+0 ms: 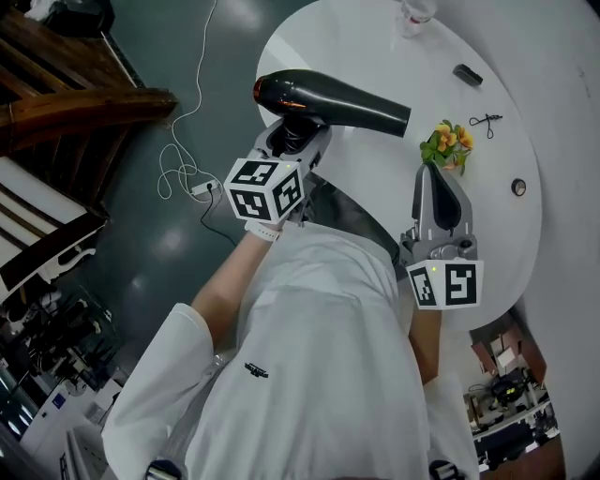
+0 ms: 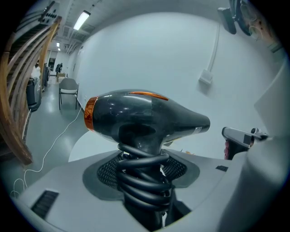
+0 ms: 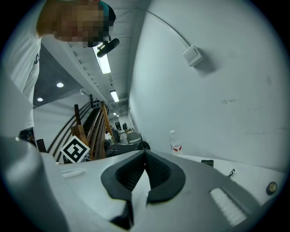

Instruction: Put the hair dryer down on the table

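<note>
The left gripper (image 2: 142,168) has its jaws clamped on the cord (image 2: 144,179)-wound handle of the hair dryer (image 1: 337,101). The barrel is at their 12 o'clock, nozzle toward 3 o'clock, over the table (image 1: 375,42) edge. The right gripper (image 3: 145,156), jaws together and empty, is at the dryer's 4 o'clock beside the flowers (image 1: 448,142).

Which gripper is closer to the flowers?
Right. The right gripper has its tips just beside the flowers; the left gripper, holding the hair dryer, is well off to their left.

Hair dryer (image 2: 145,118) handle hid. under cord (image 2: 142,179); bottle (image 1: 417,11) cut off at top.
</note>
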`<state>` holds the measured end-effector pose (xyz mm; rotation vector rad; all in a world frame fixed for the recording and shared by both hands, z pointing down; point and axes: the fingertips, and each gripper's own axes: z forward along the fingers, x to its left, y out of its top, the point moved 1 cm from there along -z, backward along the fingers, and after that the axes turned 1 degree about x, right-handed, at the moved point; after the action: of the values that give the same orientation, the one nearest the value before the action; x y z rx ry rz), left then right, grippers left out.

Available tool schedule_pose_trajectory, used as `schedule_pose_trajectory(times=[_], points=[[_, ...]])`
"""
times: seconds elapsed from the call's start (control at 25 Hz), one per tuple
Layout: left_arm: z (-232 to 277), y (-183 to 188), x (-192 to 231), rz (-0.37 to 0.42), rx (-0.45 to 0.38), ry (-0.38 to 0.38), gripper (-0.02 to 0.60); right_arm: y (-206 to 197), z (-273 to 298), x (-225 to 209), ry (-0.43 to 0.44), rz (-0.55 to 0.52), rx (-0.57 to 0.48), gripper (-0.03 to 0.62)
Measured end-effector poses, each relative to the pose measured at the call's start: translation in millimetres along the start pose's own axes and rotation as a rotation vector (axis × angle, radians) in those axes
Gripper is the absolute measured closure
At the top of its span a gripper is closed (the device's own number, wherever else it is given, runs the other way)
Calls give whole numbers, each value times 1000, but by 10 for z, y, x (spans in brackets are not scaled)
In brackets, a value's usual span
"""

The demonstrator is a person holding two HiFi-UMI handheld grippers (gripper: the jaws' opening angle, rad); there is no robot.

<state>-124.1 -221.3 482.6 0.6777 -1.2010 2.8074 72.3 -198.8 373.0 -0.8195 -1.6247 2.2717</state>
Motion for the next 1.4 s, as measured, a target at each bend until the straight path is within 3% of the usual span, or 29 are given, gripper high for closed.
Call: schedule_pose_trajectory(times=[0.64,1.12,1.4], points=[[1001,-331,225,52,121,34,321,-156,52,-310,-92,49,34,582],[1524,-467,386,39,175,52,321,-342,97,-418,-131,85,60,582],[1772,-542,444,69,213,87,321,-384,140,-459,-145,102,63,583]])
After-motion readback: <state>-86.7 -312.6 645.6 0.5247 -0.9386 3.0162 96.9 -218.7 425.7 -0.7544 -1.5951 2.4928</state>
